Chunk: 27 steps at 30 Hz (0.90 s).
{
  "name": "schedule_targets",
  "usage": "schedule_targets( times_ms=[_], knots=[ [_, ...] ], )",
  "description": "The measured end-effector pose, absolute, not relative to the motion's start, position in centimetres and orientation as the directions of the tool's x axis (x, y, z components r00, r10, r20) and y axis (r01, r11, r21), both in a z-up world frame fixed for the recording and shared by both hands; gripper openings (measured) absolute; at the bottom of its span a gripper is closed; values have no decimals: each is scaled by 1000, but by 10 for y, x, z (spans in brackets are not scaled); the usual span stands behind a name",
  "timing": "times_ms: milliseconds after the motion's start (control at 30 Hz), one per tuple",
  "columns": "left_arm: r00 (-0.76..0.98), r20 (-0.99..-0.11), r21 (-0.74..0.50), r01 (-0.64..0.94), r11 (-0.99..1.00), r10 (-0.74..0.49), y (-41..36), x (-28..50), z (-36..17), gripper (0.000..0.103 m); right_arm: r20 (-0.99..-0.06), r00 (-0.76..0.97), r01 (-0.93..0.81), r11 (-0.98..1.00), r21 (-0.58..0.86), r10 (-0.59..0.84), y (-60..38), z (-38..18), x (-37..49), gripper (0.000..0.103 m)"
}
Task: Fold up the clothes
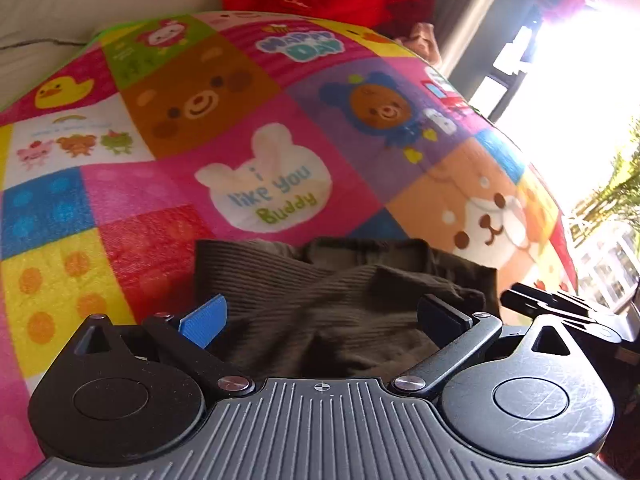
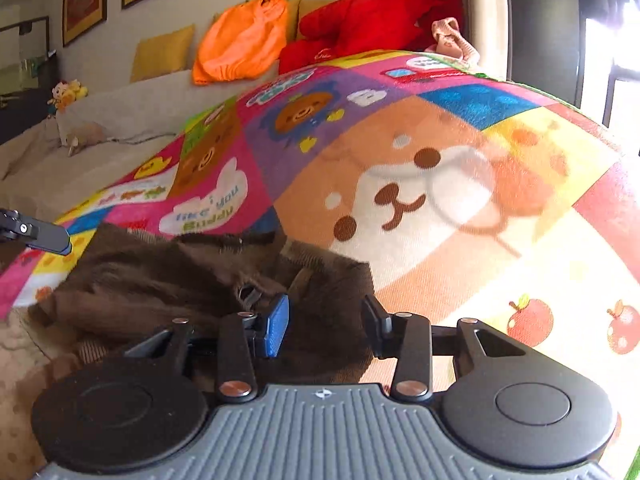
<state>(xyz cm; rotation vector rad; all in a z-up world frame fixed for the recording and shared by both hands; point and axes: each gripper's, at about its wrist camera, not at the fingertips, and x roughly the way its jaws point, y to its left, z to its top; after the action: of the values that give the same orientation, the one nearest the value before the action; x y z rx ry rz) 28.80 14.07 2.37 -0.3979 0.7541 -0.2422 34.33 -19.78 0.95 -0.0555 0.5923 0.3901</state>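
Note:
A dark brown ribbed garment (image 1: pixel 340 304) lies bunched on the colourful cartoon play mat (image 1: pixel 256 128), at its near edge. My left gripper (image 1: pixel 324 316) is open, its blue-padded fingers wide apart over the garment's near part. In the right wrist view the same garment (image 2: pixel 192 280) lies crumpled at the lower left of the mat (image 2: pixel 460 200). My right gripper (image 2: pixel 326 324) is open just above the garment's right edge, holding nothing. The left gripper's finger (image 2: pixel 36 234) shows at the left edge of the right wrist view, and part of the right gripper (image 1: pixel 560 304) at the right of the left wrist view.
An orange cloth (image 2: pixel 244 40), a red plush item (image 2: pixel 372 24) and a pink cloth (image 2: pixel 452 38) lie beyond the mat's far edge on a beige sofa (image 2: pixel 120 112). Yellow cushions (image 2: pixel 160 52) and small toys (image 2: pixel 68 94) sit at the back left. A bright window (image 1: pixel 580 100) is to the right.

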Motion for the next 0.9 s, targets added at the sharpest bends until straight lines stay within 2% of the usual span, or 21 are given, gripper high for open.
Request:
schedule_targets(
  times_ms=[133,267,433,467,500,533,567,600,700,900],
  knots=[
    [668,-659,-491,-35,870,-345,163,318,-1,103,-580,743,-317,939,135,334,-207,4,369,41],
    [664,-654,-511,-33,859,-363,165,334,-14,102,-581,720,-301,925,233,381,-209,-9,390,43],
    [667,-635,-517,8,856,-390,152,349,-18,96,-607,677,-340,909,242,415,-187,-16,409,43],
    [663,-641,-507,13,862,-387,150,349,-18,87,-613,669,-348,905,243,421,-182,-17,413,39],
    [657,-648,-497,18,867,-385,147,349,-18,68,-618,660,-355,902,245,428,-178,-19,417,32],
    [647,-655,-494,24,869,-391,146,348,-18,56,-616,658,-362,899,246,433,-177,-17,416,15],
    [643,-660,-491,25,871,-390,145,345,-18,34,-607,664,-367,897,245,438,-178,-13,409,12],
    [640,-662,-487,27,873,-389,145,341,-18,20,-598,669,-373,895,244,442,-180,-8,403,11],
    [661,-632,-494,58,867,-404,148,317,-6,14,-561,685,-395,884,250,465,-191,10,375,9],
    [707,-520,-535,166,828,-479,157,228,37,12,-510,679,-461,847,264,528,-221,42,285,7]
  ],
)
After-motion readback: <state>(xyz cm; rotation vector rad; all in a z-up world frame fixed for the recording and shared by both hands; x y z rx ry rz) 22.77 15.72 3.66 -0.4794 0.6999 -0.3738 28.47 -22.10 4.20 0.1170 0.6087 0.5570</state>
